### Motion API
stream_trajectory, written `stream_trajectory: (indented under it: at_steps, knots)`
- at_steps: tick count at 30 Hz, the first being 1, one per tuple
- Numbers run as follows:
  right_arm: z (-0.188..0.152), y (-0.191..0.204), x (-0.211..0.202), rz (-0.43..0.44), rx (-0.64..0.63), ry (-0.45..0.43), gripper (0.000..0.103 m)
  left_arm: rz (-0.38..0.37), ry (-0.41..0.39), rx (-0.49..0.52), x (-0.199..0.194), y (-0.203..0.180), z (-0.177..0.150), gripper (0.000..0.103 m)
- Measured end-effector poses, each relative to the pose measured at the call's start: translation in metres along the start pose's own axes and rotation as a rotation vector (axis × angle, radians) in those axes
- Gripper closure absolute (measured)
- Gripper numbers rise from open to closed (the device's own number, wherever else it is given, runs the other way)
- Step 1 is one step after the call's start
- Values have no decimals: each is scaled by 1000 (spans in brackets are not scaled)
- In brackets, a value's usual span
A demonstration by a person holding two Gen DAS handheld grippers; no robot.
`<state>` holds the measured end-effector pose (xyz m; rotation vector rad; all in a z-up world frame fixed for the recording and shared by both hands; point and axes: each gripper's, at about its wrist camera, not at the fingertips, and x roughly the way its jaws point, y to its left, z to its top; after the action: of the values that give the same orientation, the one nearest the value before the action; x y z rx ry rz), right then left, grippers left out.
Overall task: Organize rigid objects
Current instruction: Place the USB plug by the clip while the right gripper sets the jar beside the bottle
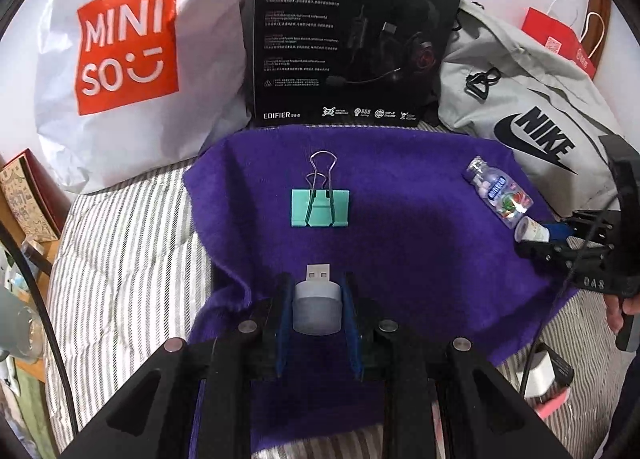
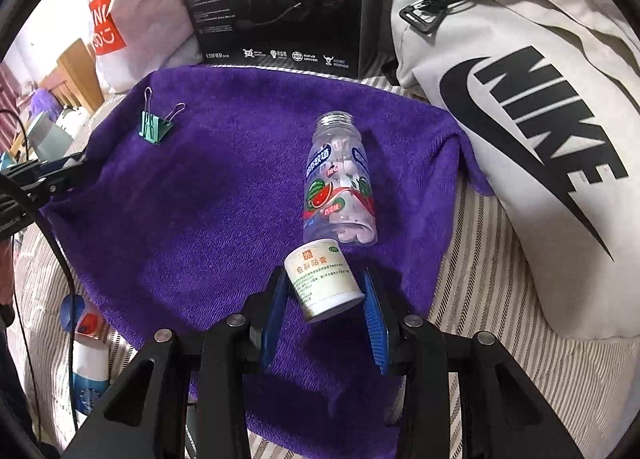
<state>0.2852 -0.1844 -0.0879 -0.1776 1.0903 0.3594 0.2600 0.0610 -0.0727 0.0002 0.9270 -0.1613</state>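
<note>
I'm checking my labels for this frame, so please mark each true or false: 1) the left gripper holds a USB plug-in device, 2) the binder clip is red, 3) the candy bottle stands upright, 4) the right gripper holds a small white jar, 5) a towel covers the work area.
1. True: the left gripper is closed on the white USB device.
2. False: the binder clip is mint green.
3. False: the candy bottle lies on its side, uncapped.
4. True: the right gripper grips the white jar.
5. True: the purple towel lies under the objects.
</note>
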Motion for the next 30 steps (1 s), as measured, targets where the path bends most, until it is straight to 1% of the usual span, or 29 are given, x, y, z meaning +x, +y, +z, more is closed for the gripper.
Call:
stream_trajectory:
  at_steps: [5, 8, 9, 11, 12, 14, 18, 19, 22, 25, 26, 28, 29, 30]
  knots:
    - [-2, 9, 3, -42, -61, -2, 65, 11, 17, -13, 17, 4, 11, 80]
    - [-2, 8, 2, -28, -65, -6, 64, 12, 26, -18, 26, 6, 15, 80]
    - [-3, 7, 1, -20, -63, -4, 63, 17, 28, -18, 28, 6, 16, 80]
    - [-4, 6, -2, -4, -56, -5, 58, 26, 28, -13, 32, 5, 17, 80]
    - [-4, 6, -3, 8, -53, -6, 53, 27, 27, -8, 33, 4, 17, 80]
    - [-6, 5, -7, 17, -50, -6, 52, 31, 27, -4, 36, 3, 19, 80]
    - [-10, 6, -18, 8, -48, -15, 51, 51, 26, 19, 41, 1, 21, 80]
    - [-11, 5, -21, -4, -43, -16, 46, 56, 25, 26, 42, -1, 21, 80]
    - [-15, 1, -31, 15, -16, -33, 46, 74, 25, 53, 43, -4, 20, 80]
    - [-20, 0, -42, 16, 8, -49, 46, 78, 29, 54, 42, -5, 19, 78]
    - [-22, -1, -46, 13, 14, -55, 46, 76, 31, 49, 41, -4, 18, 75]
    - [-28, -2, -53, 7, 25, -62, 45, 59, 33, 28, 39, -4, 14, 64]
    - [-30, -1, -54, 8, 28, -64, 45, 41, 31, 26, 36, -6, 10, 56]
    - [-33, -1, -57, 10, 31, -69, 45, 40, 33, 32, 35, -8, 8, 52]
